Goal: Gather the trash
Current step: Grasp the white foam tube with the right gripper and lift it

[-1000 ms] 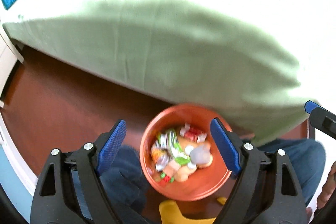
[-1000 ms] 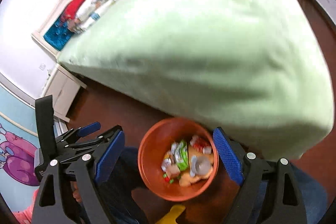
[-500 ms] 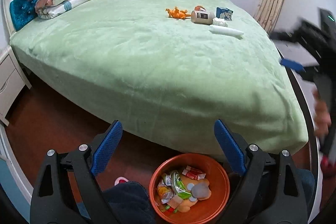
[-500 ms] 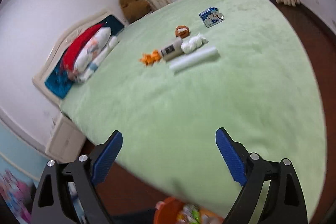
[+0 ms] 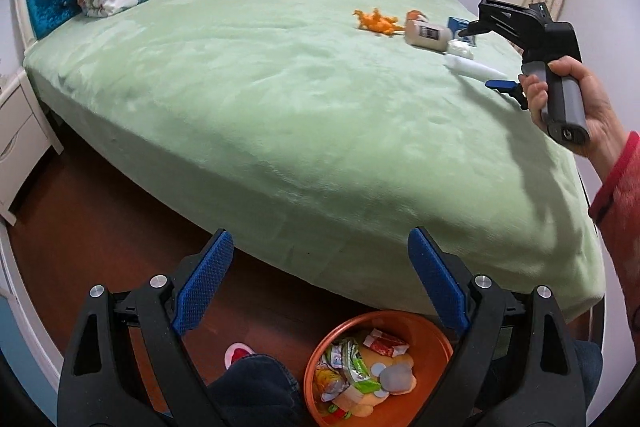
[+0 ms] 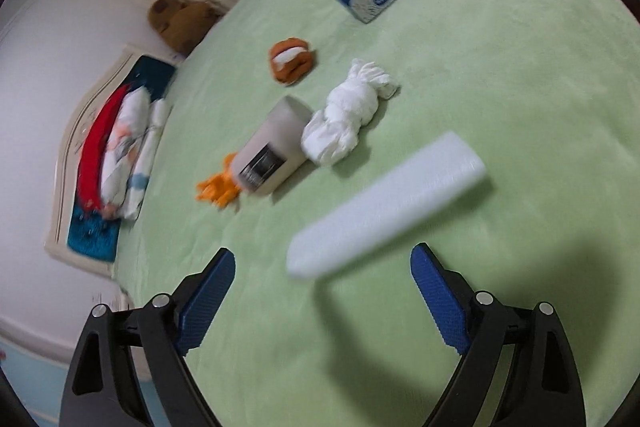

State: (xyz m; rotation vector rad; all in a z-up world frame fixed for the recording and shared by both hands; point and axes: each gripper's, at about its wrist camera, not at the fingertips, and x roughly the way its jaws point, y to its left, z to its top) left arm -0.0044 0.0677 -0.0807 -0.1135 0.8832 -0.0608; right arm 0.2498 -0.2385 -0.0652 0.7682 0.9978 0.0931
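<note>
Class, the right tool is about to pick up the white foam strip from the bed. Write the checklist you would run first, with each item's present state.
1. Right tool open wide enough for the strip: ok.
2. Right tool empty: ok.
3. White foam strip ahead between the fingers: ok, just beyond the tips.
4. Strip free of the crumpled tissue: ok, apart.
5. Orange bin has room: ok, trash lies low inside.
6. Left tool out of the way: ok, open above the bin.
</note>
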